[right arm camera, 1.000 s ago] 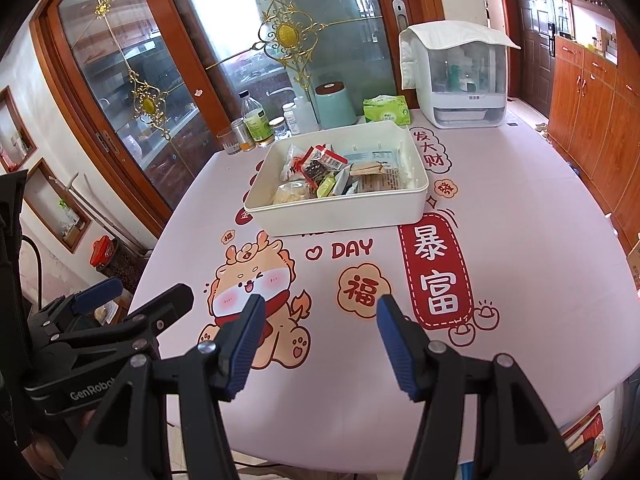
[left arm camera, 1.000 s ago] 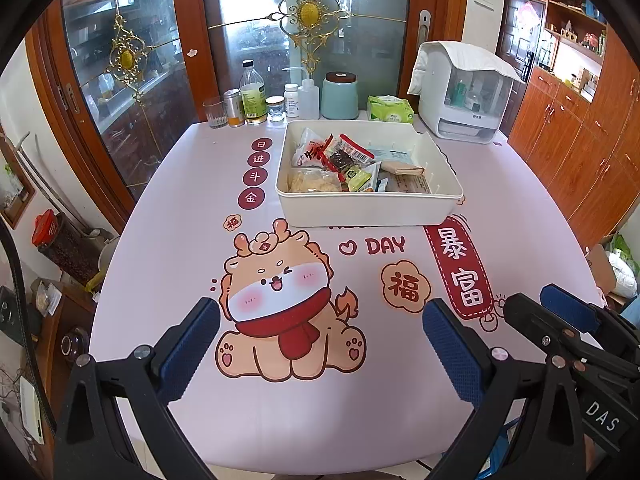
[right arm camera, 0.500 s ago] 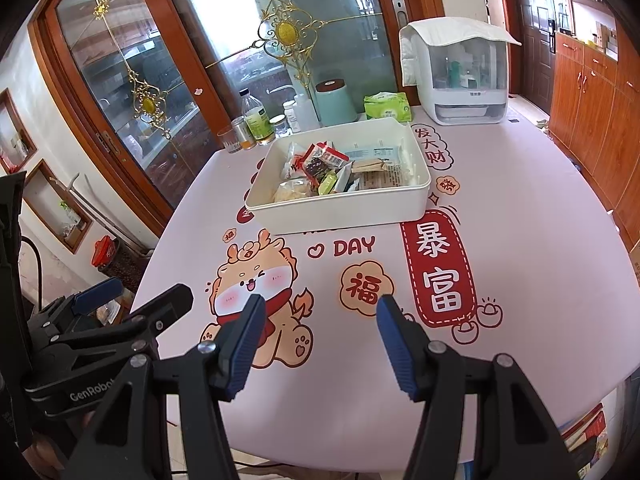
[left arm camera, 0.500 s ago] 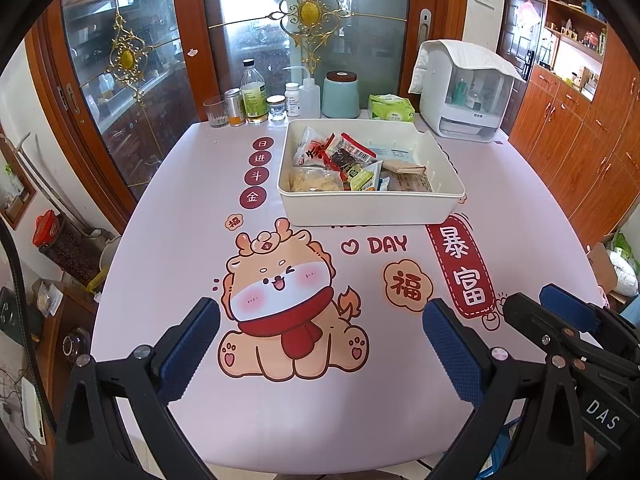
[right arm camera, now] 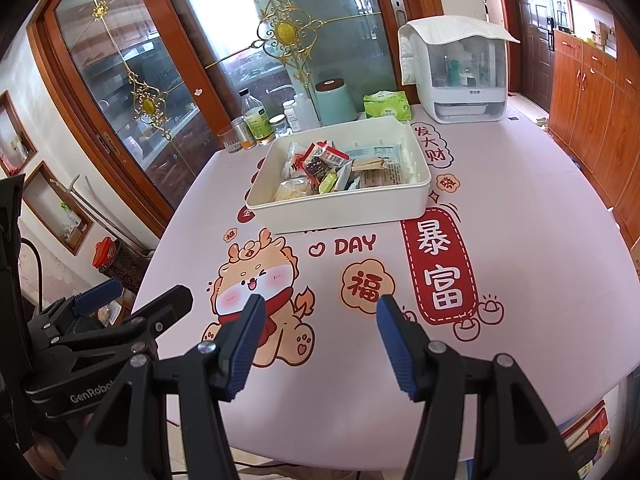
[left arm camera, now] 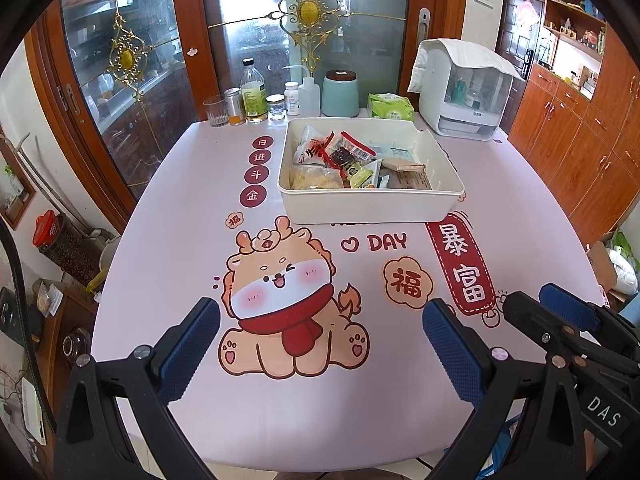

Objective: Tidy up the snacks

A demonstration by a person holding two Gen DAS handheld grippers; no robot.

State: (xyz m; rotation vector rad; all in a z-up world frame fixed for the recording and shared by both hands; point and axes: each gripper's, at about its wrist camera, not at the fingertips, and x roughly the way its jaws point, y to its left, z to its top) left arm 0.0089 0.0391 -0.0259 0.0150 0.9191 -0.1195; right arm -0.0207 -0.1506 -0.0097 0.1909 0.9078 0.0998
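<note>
Snacks (left arm camera: 344,160) fill the white tray (left arm camera: 372,208) at the table's middle: clear, red and green packets heaped loosely. I hold the left gripper (left arm camera: 320,322) and right gripper (right arm camera: 320,312) spread wide, empty, above the pink tablecloth (left arm camera: 180,240). Bottles (left arm camera: 254,96) line the glass door.

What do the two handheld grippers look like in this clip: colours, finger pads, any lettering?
Both are black plastic frames with silver rivets and blue textured pads on the fingers. The left gripper bears "GenRobot" lettering in the right wrist view; the right gripper shows a "DAS" label in the left wrist view. A black cable runs beside the left one.
</note>
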